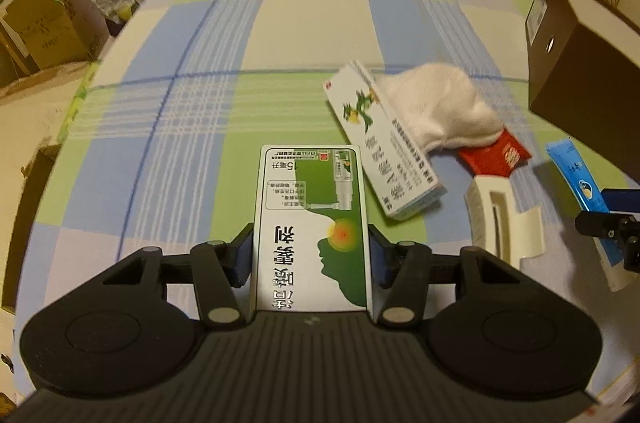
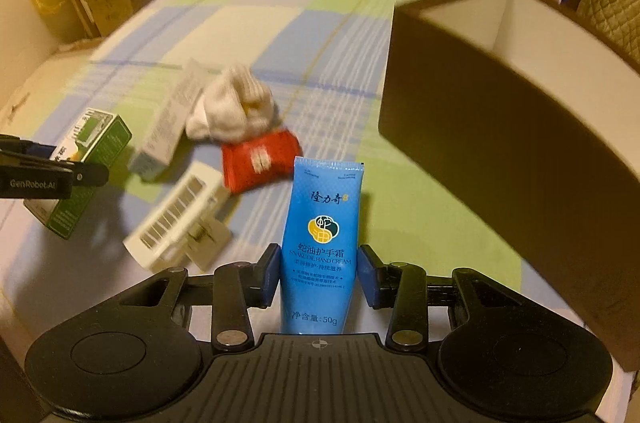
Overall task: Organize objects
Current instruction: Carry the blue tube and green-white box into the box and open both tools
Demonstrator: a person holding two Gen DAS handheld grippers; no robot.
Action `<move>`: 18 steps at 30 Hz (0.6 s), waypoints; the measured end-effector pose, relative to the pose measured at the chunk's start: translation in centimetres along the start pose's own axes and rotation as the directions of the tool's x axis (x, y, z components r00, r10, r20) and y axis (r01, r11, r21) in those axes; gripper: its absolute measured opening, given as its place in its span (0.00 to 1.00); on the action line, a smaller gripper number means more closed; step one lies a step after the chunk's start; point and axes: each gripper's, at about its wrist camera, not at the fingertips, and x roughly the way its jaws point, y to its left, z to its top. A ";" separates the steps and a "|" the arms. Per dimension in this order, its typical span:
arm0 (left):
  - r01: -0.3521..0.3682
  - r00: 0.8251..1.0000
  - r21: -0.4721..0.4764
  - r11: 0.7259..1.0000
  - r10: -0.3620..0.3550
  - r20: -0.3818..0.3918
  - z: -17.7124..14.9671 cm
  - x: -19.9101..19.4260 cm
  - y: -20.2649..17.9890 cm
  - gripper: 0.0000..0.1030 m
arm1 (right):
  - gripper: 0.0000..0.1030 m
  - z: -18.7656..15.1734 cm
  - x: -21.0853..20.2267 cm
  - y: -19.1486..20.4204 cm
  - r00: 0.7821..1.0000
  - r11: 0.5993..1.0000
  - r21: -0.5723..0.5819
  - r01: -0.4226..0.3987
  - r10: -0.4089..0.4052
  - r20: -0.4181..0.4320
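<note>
Risk: tube (image 2: 320, 239) is soft, could slip or bend in the R claw (image 2: 319, 277) on the way over the brown box (image 2: 500, 127) rim. R claw pinches tube low, level, just left of box. L claw (image 1: 311, 255) pinches green carton (image 1: 310, 223), held flat, well left of box; sock (image 1: 436, 111), red pack (image 1: 496, 157) lie between on table (image 1: 200, 103)

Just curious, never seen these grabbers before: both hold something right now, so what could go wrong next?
The blue hand cream tube is soft; the right gripper could squeeze or drop it before reaching the brown box. The left gripper grips the green and white carton only at its sides, so it might slip.
</note>
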 end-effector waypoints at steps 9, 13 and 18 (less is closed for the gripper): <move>0.033 0.996 0.020 0.999 -0.034 0.077 1.3 -3.6 -1.5 0.49 | 0.37 1.2 -3.0 0.1 0.997 1.000 0.012 -0.011 0.010 0.083; 0.059 0.994 0.031 0.998 -0.062 0.095 1.8 -4.8 -2.6 0.49 | 0.37 2.0 -4.6 -0.4 0.992 1.000 0.026 -0.017 0.014 0.129; 0.088 0.987 0.063 0.994 -0.096 0.130 3.1 -6.3 -4.6 0.49 | 0.37 3.0 -7.3 -1.0 0.981 0.999 0.040 -0.022 0.014 0.195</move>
